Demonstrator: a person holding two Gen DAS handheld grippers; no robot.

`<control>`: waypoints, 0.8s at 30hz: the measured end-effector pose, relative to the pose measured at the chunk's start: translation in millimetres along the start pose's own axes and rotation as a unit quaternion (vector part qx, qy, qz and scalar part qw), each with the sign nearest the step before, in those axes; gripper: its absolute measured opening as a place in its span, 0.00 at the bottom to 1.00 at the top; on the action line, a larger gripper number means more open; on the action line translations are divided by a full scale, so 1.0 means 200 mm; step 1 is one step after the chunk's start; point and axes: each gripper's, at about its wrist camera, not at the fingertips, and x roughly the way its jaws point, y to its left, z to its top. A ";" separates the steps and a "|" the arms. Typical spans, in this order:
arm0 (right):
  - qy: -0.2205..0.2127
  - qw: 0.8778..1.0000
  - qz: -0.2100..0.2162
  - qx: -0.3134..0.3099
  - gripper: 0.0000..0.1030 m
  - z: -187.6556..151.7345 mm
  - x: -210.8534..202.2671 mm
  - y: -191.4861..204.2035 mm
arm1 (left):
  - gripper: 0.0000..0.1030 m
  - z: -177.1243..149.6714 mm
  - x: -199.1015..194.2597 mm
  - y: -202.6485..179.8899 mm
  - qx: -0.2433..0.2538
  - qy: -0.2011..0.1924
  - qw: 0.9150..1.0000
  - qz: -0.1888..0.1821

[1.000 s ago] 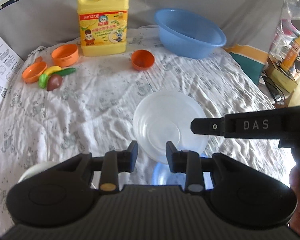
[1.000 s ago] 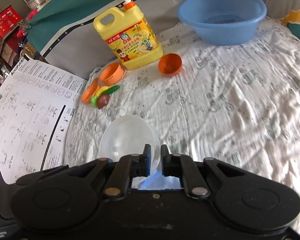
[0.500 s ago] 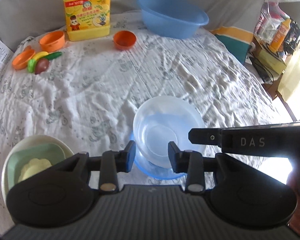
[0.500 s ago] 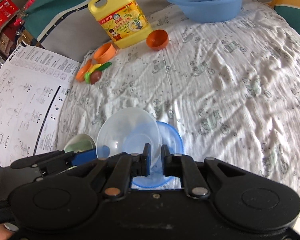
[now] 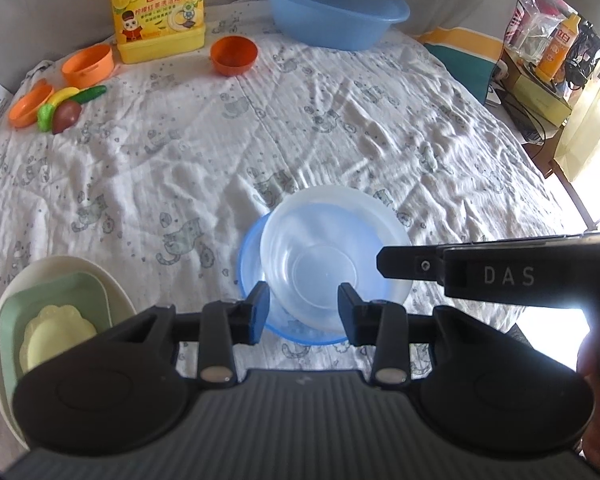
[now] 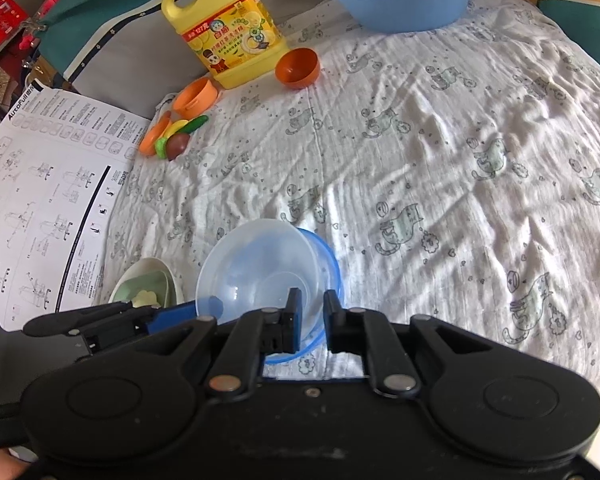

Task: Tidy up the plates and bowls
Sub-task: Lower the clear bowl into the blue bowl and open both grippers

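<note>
— Sitting where, that clear bowl (image 5: 332, 256)?

— Nested in the blue bowl (image 5: 249, 264), tilted so the blue rim showed on one side, well in front of the yellow detergent jug (image 5: 156, 4) on the white cloth (image 5: 340, 120).

— And the claws?

— The right gripper (image 6: 312, 322) pinched the clear bowl's near rim. The left gripper (image 5: 303, 312) stood spread at the rim, its pads apart from it.

— Anything beside the jug?

— An orange bowl (image 5: 234, 56) just beside it; a blue basin (image 5: 332, 12) further along.
</note>
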 end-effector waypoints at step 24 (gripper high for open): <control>-0.067 0.997 -0.024 -0.030 1.00 0.04 -0.10 0.03 | 1.00 0.00 -0.13 0.11 -0.031 -0.051 0.998 0.031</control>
